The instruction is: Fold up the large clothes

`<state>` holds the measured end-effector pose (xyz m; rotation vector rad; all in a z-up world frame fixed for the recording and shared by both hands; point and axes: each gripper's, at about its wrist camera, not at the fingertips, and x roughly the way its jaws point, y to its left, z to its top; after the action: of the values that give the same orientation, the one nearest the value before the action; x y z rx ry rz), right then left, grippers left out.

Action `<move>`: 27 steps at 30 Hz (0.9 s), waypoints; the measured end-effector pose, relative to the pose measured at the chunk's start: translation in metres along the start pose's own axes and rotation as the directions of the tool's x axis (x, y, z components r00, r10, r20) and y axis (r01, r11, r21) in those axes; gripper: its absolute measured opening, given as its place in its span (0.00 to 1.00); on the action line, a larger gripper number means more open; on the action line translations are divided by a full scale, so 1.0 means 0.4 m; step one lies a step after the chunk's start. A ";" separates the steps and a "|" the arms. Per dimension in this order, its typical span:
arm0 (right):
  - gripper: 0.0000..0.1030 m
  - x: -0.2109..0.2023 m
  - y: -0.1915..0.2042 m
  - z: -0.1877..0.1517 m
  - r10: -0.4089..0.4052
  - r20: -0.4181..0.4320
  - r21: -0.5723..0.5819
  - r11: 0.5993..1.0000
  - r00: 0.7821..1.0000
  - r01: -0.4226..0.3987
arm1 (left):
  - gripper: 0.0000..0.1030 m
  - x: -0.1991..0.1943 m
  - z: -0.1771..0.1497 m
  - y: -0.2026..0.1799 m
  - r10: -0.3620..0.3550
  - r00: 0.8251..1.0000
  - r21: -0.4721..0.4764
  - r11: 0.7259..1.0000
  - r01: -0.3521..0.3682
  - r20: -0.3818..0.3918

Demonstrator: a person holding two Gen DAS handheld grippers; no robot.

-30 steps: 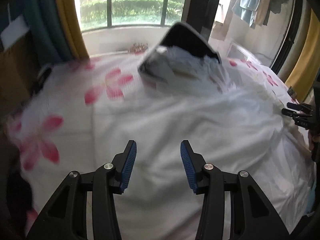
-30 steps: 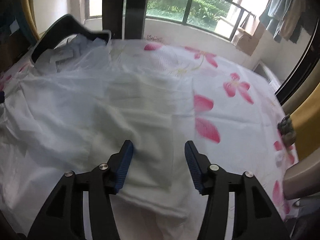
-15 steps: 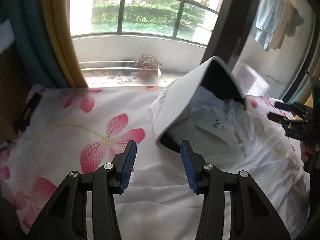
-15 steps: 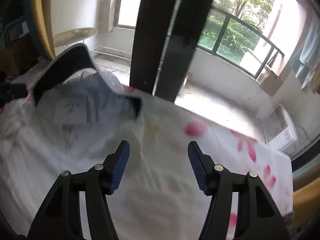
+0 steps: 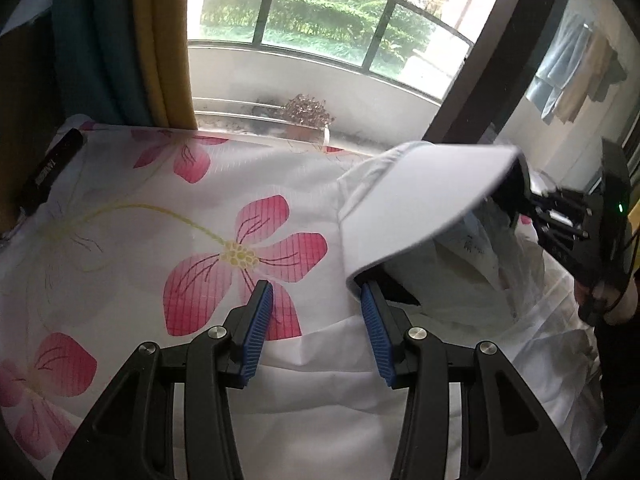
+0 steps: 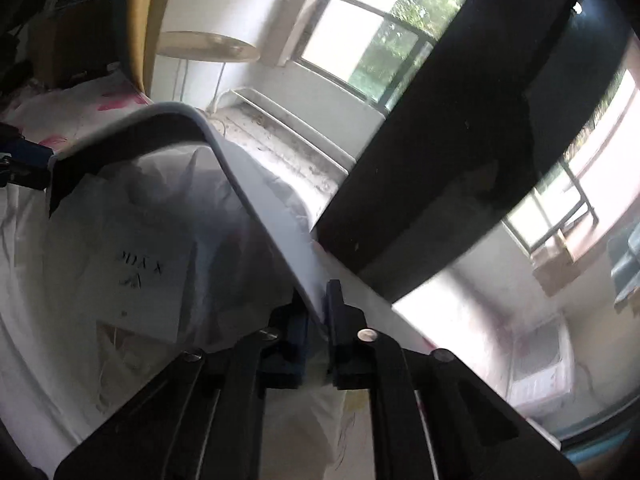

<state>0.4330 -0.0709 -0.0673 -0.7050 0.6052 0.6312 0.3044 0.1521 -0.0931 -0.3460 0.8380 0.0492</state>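
Note:
A large white garment point(image 5: 320, 420) lies spread on a bed, its stiff collar point(image 5: 420, 200) standing up, pale outside and dark inside. My left gripper point(image 5: 316, 304) is open at the collar's left end. That end rests against the tip of the gripper's right finger, and only sheet and white cloth lie between the blue pads point(image 5: 258, 328). My right gripper point(image 6: 320, 312) is closing its jaws on the collar's point(image 6: 256, 200) right end, and the edge is pinched between the pads. It appears in the left wrist view as the right gripper point(image 5: 520, 200). A white label point(image 6: 136, 276) shows inside the neck.
The bed has a white sheet with pink flowers point(image 5: 240, 256). A long black object point(image 5: 52, 164) lies at its left edge. Yellow and teal curtains point(image 5: 160, 40) hang behind, beside a window with a potted plant point(image 5: 308, 116). A dark pillar point(image 6: 460, 140) rises close behind the collar. A person's hand point(image 5: 616, 304) holds the right gripper.
The right gripper swung to the collar's right end and shut on it, rolling as it went. The left gripper moved up beside the collar's left end, staying open.

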 end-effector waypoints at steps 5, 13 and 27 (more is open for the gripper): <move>0.04 -0.062 -0.011 -0.067 -0.064 -0.025 -0.007 0.998 0.998 0.064 | 0.47 -0.006 0.006 -0.009 0.032 0.999 0.014 0.999 -0.032 -0.012; 0.04 -0.140 -0.004 -0.136 -0.076 0.048 -0.063 0.995 0.996 0.079 | 0.47 -0.097 0.117 -0.116 0.025 0.995 0.131 0.991 -0.038 0.101; 0.12 -0.167 -0.048 -0.169 0.054 -0.008 -0.013 0.998 0.999 -0.054 | 0.47 0.126 0.175 -0.274 -0.085 0.992 0.315 0.943 0.111 -0.096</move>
<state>0.3831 -0.1534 -0.0552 -0.7055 0.6293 0.6834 0.4084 0.0664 -0.0562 -0.0829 0.8921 -0.1939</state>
